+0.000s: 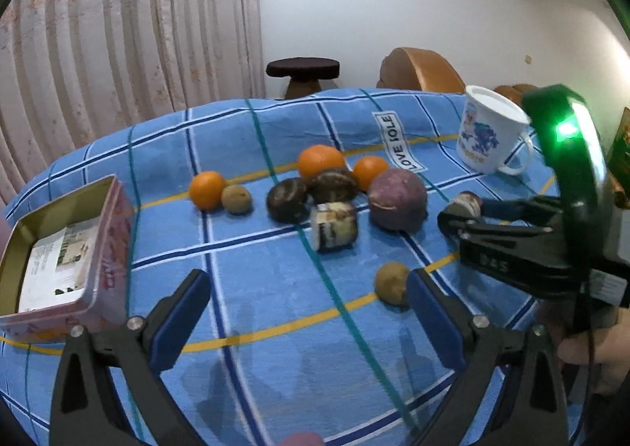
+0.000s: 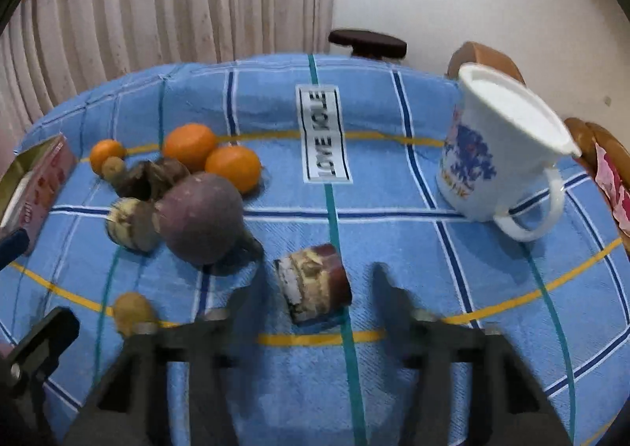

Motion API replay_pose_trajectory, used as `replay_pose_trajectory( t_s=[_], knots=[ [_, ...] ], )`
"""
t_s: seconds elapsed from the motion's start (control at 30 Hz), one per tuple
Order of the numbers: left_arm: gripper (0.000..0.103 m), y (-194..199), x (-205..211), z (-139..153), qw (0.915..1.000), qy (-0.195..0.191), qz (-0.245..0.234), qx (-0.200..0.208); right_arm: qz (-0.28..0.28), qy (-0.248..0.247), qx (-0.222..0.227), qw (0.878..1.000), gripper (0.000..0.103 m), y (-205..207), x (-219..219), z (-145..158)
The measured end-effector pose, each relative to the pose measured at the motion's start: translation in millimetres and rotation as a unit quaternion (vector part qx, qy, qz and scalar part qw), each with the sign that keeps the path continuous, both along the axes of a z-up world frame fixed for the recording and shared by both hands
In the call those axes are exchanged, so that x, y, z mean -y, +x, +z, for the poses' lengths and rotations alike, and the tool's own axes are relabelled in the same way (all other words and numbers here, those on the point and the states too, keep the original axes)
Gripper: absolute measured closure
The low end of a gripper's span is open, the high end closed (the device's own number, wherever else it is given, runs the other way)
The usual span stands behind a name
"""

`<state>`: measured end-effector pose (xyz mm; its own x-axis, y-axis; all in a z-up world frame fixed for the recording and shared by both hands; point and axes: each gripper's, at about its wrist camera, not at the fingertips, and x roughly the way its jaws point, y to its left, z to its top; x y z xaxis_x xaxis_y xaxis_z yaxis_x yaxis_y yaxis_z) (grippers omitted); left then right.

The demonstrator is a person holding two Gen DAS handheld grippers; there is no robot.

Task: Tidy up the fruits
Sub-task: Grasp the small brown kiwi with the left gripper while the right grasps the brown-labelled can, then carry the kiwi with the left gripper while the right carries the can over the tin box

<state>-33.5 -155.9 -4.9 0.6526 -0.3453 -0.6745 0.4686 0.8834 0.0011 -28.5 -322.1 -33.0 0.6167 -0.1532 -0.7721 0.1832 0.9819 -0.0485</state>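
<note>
Currently on pick step: right gripper [image 2: 311, 284] jaws straddle the cut fruit chunk [image 2: 313, 284] on the cloth [image 2: 393, 387], grip unclear; left gripper [image 1: 307, 312] wide, empty; next, lift toward tin [image 1: 59, 249].

Woven cloth [image 2: 393, 178], glossy plastic mug [image 2: 500, 154]

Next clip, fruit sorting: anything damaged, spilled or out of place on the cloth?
Two cut chunks lie on their sides among the whole fruit, pale insides exposed: one chunk beside the purple round fruit, the other apart, between the right gripper's fingers. Nothing looks spilled; the mug stands upright.
</note>
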Motion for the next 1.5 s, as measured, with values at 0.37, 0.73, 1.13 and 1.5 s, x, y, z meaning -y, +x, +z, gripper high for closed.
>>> replay_pose_trajectory(
  t_s=[0.37, 0.73, 1.13, 1.5],
  knots=[
    [0.033, 4, 42, -18, 0.9979, 0.034, -0.027, -0.048, -0.019, 0.035, 0.033, 0.999, 0.071, -18, 15, 4],
    [0.05, 7, 56, -25, 0.9963, 0.054, -0.03, -0.06, -0.015, 0.028, 0.03, 0.999, 0.07, -17, 14, 4],
    [0.075, 9, 54, -24, 0.996, 0.043, -0.045, -0.064, -0.022, 0.018, 0.033, 0.999, 0.07, -16, 12, 4],
    [0.075, -2, 0, 16, 0.9999, -0.001, -0.01, 0.006, -0.046, -0.011, 0.081, 0.996, 0.071, -37, -8, 21]
  ],
)
